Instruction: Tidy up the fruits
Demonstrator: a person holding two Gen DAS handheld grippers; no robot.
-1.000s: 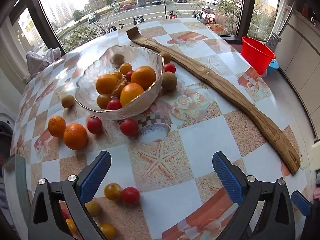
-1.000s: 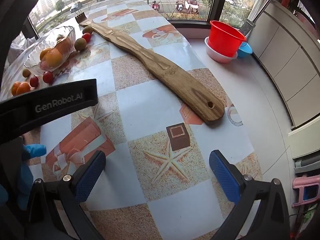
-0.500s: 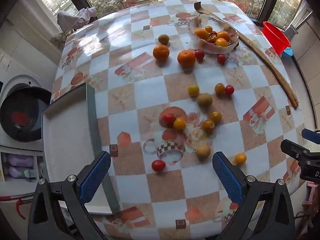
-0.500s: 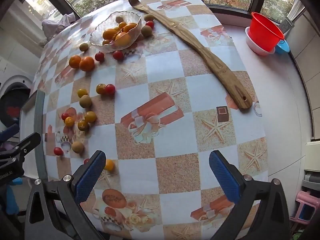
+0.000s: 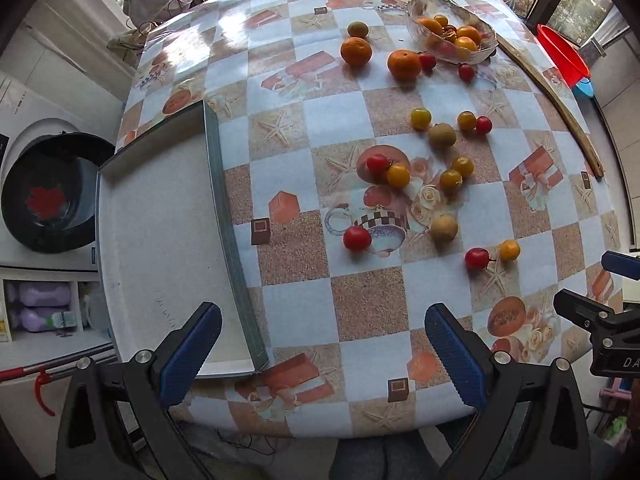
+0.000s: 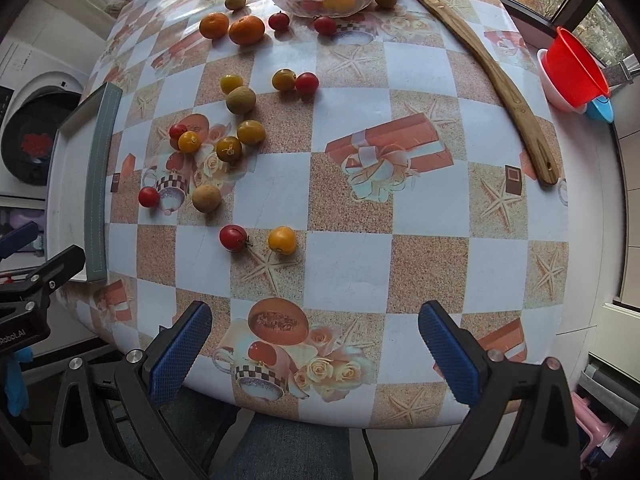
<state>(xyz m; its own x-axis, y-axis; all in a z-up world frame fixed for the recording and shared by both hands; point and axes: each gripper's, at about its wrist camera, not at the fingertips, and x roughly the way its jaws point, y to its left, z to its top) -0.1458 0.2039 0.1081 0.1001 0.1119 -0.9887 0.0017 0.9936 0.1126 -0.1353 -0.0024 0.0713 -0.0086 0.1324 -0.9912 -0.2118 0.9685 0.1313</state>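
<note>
Several fruits lie loose on the patterned table (image 5: 360, 304): two oranges (image 5: 404, 65) at the far side, red and yellow cherry tomatoes (image 5: 357, 237) and brown kiwis (image 5: 443, 227) in the middle. A glass bowl (image 5: 478, 54) at the far right holds oranges and small fruits; it also shows in the right wrist view (image 6: 320, 4). My left gripper (image 5: 322, 354) is open and empty above the near table edge. My right gripper (image 6: 316, 350) is open and empty above the near edge, nearest a red tomato (image 6: 233, 237) and a yellow tomato (image 6: 282, 240).
A white tray (image 5: 224, 208) with a grey-green rim sits at the table's left side. A long wooden board (image 6: 500, 76) lies along the right side. A red bucket (image 6: 576, 72) stands beyond the table at right. A washing machine (image 5: 44, 200) is at left.
Both grippers have pulled back and up from close over the table to the near edge, so the whole table, the tray and all the scattered fruit have come into view. Both stay open.
</note>
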